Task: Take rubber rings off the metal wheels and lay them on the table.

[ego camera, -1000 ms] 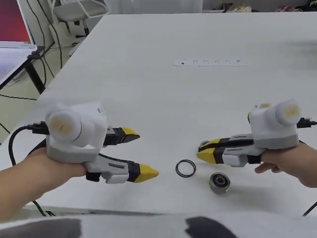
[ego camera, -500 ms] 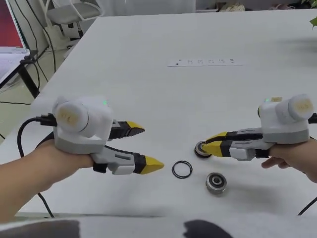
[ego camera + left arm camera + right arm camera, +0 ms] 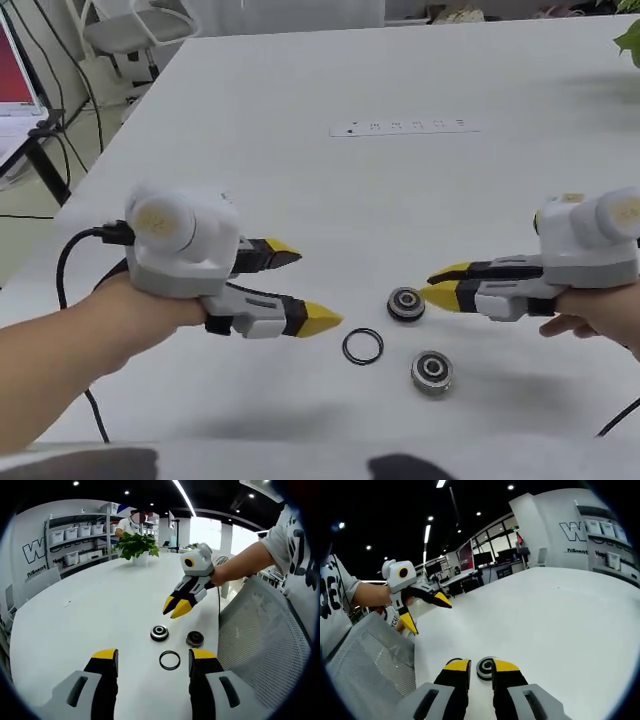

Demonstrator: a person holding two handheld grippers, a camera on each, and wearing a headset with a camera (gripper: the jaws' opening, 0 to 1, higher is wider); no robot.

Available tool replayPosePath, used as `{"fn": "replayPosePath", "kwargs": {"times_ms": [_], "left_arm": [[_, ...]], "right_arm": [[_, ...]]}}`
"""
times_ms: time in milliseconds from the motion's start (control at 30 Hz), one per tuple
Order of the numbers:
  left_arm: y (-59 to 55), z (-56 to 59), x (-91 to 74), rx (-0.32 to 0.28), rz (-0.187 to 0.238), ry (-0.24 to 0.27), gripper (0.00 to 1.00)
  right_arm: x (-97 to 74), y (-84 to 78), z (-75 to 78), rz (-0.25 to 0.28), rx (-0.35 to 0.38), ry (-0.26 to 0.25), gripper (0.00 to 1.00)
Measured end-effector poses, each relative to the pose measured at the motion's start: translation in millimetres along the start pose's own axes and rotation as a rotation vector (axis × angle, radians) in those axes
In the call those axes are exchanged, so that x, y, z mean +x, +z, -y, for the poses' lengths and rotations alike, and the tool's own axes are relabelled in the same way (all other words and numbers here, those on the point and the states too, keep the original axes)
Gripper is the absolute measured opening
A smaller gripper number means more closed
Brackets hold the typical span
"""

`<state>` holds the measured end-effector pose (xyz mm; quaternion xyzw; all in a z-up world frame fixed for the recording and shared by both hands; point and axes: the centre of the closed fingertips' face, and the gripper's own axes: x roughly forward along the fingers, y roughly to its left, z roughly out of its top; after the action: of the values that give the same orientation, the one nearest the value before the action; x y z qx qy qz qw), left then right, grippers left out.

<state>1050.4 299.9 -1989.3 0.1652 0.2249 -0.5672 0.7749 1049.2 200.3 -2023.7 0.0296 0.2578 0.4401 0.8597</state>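
Since one thin black rubber ring (image 3: 344, 347) already lies flat and loose on the smooth white table (image 3: 400, 180), low in the middle of the head view, the task looks partly done. The small metal wheel with a grey rim (image 3: 431, 371) to the ring's lower right appears bare, so that ring was probably its own. The other small metal wheel with a dark rim (image 3: 406, 303), just up and right of the ring, seems to wear its rubber band yet, though the detail is too fine to be sure. That one is probably what is left. Both wheels are squat discs lying on their sides, with shiny hubs and a centre hole. The right gripper (image 3: 438, 287), white plastic with black jaws and yellow tips, comes in from the right edge. Its jaws are only narrowly parted, its tips just beside the dark-rimmed wheel, and it holds nothing. In the right gripper view that wheel lies just beyond the narrow gap. The left gripper (image 3: 305, 287), of the same make, hovers at centre left with its jaws spread wide and empty, its lower tip near the loose ring. A leafy green potted plant (image 3: 136, 546) stands at the upper middle of the left gripper view.
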Motion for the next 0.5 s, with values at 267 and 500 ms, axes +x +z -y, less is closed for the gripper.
{"fn": "replayPosePath", "kwargs": {"times_ms": [267, 500], "left_arm": [[5.1, -4.4, 10.6, -0.002, 0.000, -0.006, 0.54], [7.1, -8.7, 19.7, -0.011, -0.002, -0.011, 0.54]], "right_arm": [[-0.1, -4.9, 5.1, -0.006, 0.006, -0.010, 0.15], [0.2, -10.6, 9.4, -0.015, 0.007, -0.018, 0.16]]}}
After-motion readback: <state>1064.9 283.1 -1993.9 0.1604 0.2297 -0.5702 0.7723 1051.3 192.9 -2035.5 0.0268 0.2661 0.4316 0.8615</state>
